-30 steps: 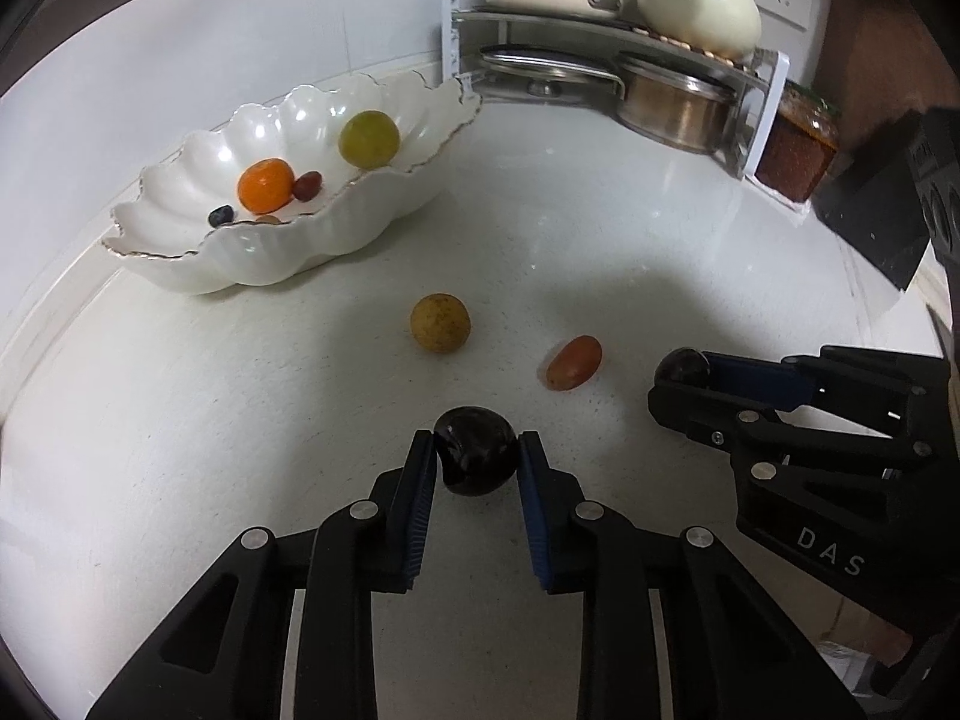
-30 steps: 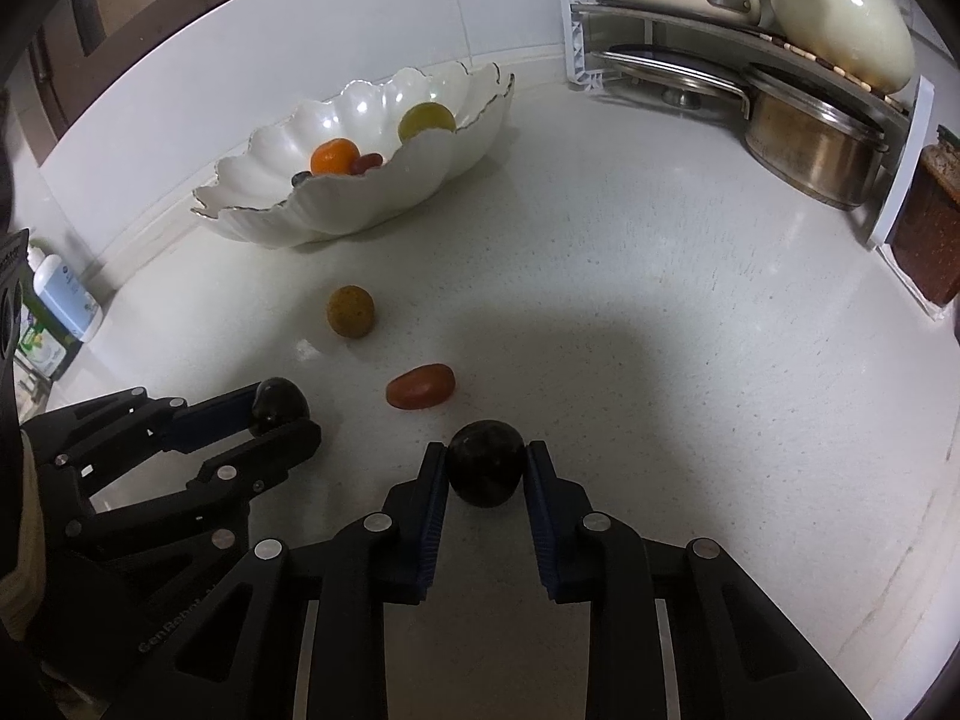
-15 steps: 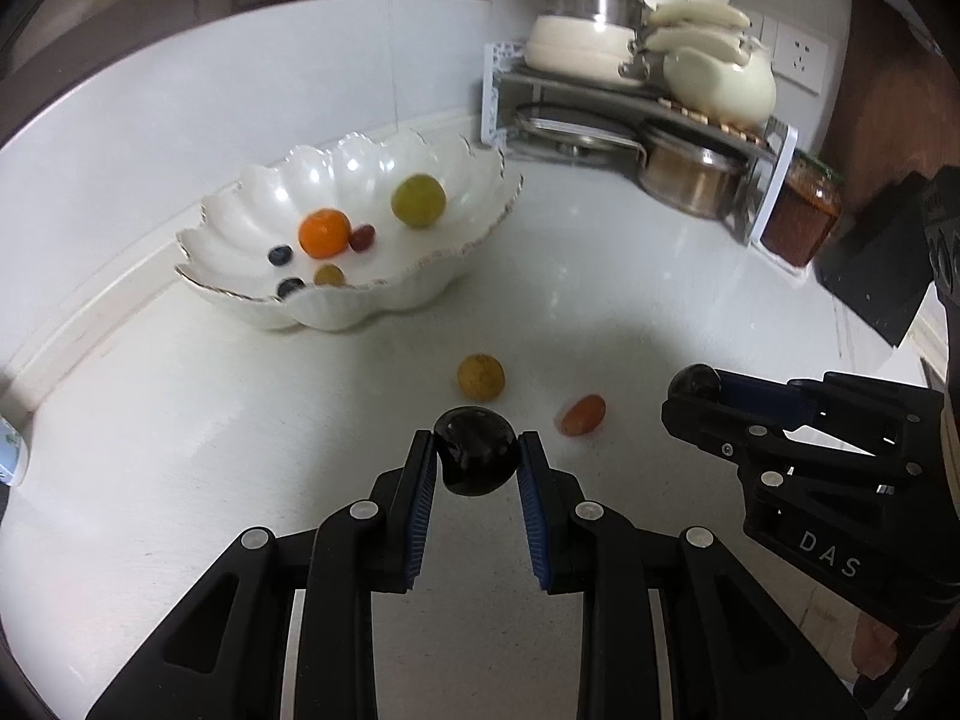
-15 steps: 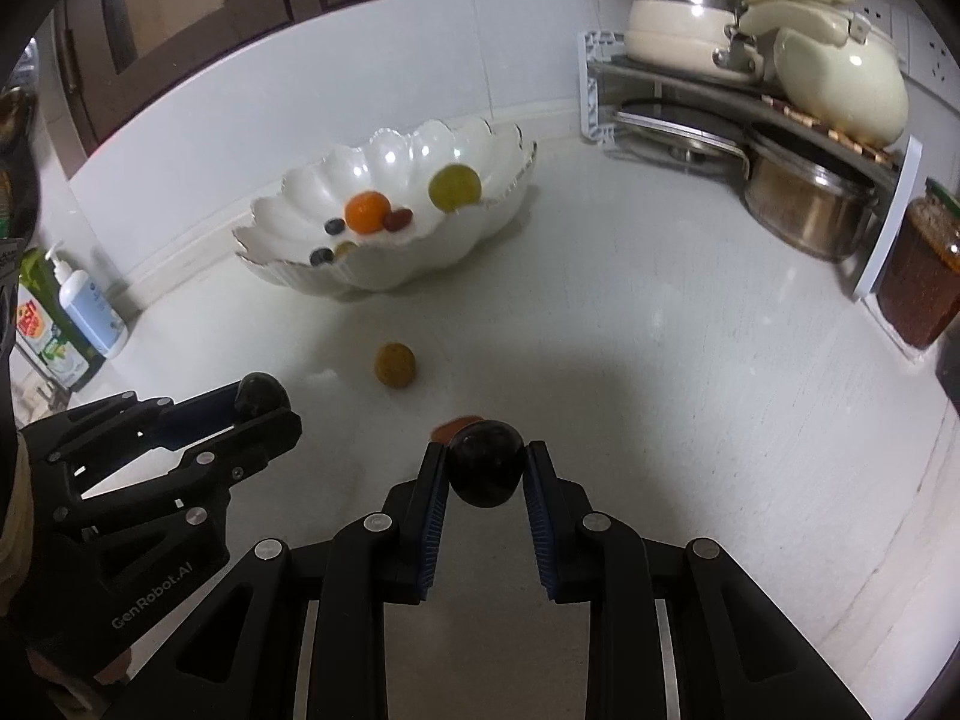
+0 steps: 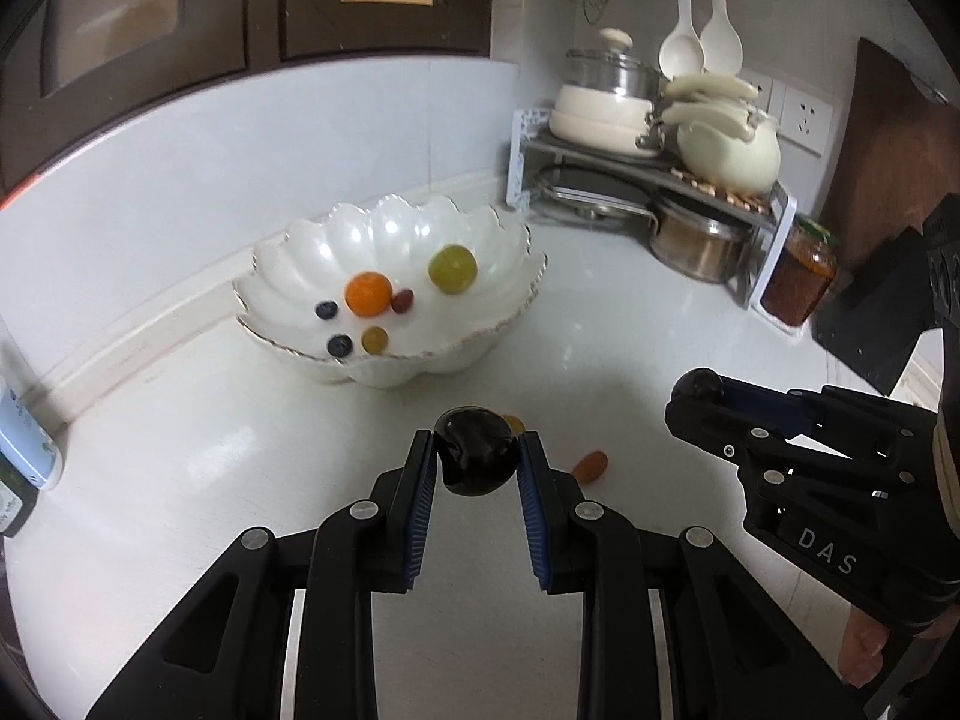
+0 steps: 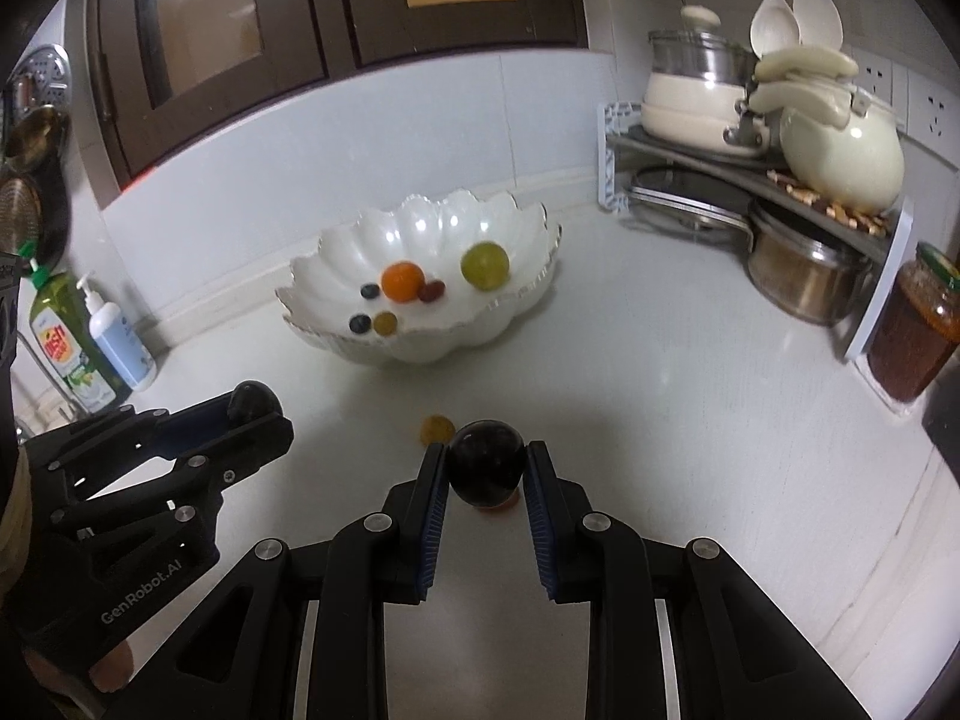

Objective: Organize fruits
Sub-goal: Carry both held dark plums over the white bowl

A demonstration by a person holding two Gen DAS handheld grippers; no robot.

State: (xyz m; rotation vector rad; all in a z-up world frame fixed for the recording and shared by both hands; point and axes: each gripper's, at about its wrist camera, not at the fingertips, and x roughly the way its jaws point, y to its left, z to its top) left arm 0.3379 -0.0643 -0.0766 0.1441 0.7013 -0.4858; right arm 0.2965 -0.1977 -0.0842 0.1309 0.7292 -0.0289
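Plums (image 5: 477, 461), near-round without clear long axis, sit clenched in both grippers.

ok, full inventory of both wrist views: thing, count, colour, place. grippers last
dark plums: 2, near-black, one in each gripper
scalloped bowl: 1, white, back of counter
orange fruit: 1, in bowl
green fruit: 1, in bowl
blueberries: 2, dark blue, in bowl
small red fruit: 1, in bowl
small yellow fruit: 1, in bowl
brown-yellow fruit: 1, on counter
red tomato: 1, on counter
jar: 1, reddish contents, beside pot rack
soap bottles: 2, green and pale blue, left
left gripper: shut on plum
right gripper: shut on plum
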